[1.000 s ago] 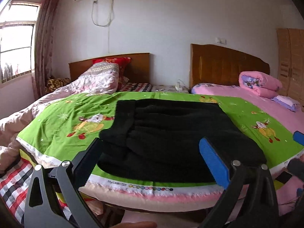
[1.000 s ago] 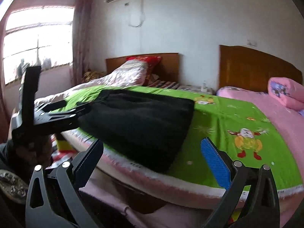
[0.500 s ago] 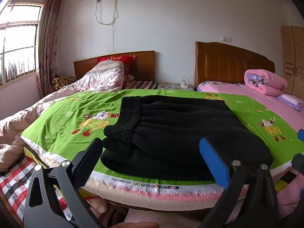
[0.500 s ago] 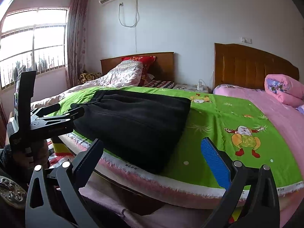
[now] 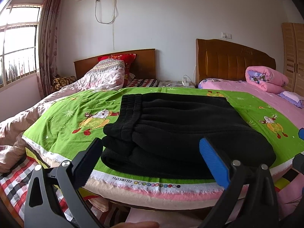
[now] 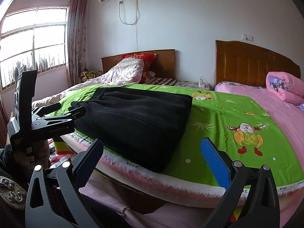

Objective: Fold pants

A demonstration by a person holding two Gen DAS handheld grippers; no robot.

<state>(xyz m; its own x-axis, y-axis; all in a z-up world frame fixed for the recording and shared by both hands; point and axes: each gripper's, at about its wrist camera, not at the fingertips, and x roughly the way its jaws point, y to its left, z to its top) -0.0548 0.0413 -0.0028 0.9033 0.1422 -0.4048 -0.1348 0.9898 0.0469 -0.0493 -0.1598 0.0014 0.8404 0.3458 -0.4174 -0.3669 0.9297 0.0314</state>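
Observation:
Black pants point(image 5: 180, 129) lie folded in a thick stack on the green cartoon-print sheet point(image 5: 72, 114), near the bed's front edge, waistband to the left. They also show in the right wrist view point(image 6: 136, 121). My left gripper point(image 5: 150, 161) is open and empty, held just in front of the bed edge, short of the stack. It also shows from the side in the right wrist view point(image 6: 73, 108). My right gripper point(image 6: 152, 161) is open and empty, in front of the bed edge, to the right of the stack.
Two beds with wooden headboards point(image 5: 233, 60) stand side by side. A rumpled pink quilt point(image 5: 57, 102) lies at left, a rolled pink duvet point(image 5: 266, 79) at back right. A window point(image 6: 32, 43) and curtain are on the left, a wardrobe point(image 5: 293, 57) on the right.
Both grippers have drawn back a little from the bed and tilted, so the folded pants sit lower and closer in both views. The pants have not moved.

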